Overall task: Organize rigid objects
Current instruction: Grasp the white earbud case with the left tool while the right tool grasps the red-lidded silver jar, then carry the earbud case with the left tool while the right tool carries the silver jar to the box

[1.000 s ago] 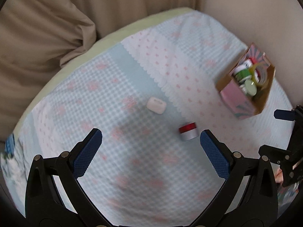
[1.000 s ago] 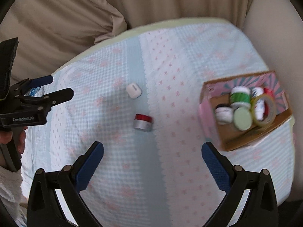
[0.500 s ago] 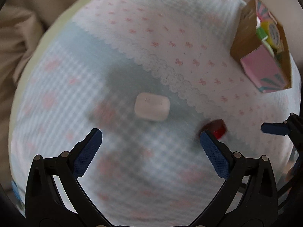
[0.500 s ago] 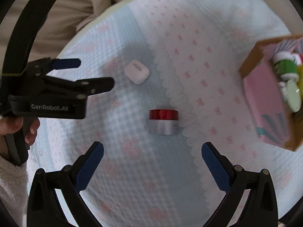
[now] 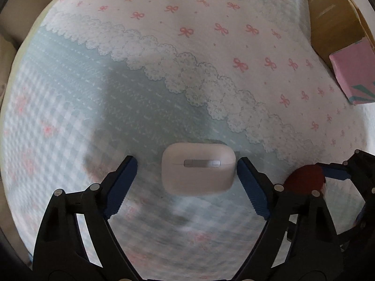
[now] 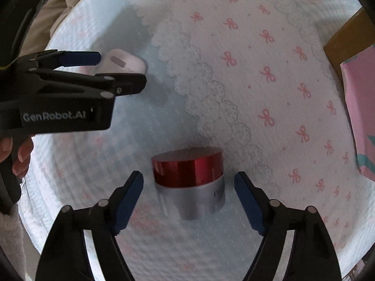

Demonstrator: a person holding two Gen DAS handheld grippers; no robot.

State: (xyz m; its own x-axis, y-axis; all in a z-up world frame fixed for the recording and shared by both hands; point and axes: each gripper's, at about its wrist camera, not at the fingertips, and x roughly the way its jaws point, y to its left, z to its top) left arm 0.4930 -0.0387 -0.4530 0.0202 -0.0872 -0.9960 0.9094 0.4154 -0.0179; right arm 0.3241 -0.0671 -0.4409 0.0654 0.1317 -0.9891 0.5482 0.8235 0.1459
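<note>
Fingers first: both pairs are standing apart, each straddling its own prize on the bed. Nearest the left camera, the left gripper is bracketing the white earbud case, and its right pad is sitting almost against the case's side while the left pad is leaving a clear gap. That lopsidedness is looking like the first danger: if the fingers close from here, one pad is likely arriving early and shoving the smooth, rounded case sideways across the soft quilt before the other catches it.

Over on the right camera, the right gripper is flanking the red-lidded jar, with a small gap showing on each side. The jar is appearing to lean on the yielding bedding, so a squeeze landing high on the glossy lid could be tipping it or letting it slip out.

The two tools are working close together, too. The left gripper is reaching in just beyond the jar in the right view, so lifting both at once is risking a knock between them.

Farther off, toward the right edge of the bed, the pink-and-cardboard box is waiting, only partly in view, its opening hidden from here. Carrying anything there with a marginal hold is where a drop would be costing most.
</note>
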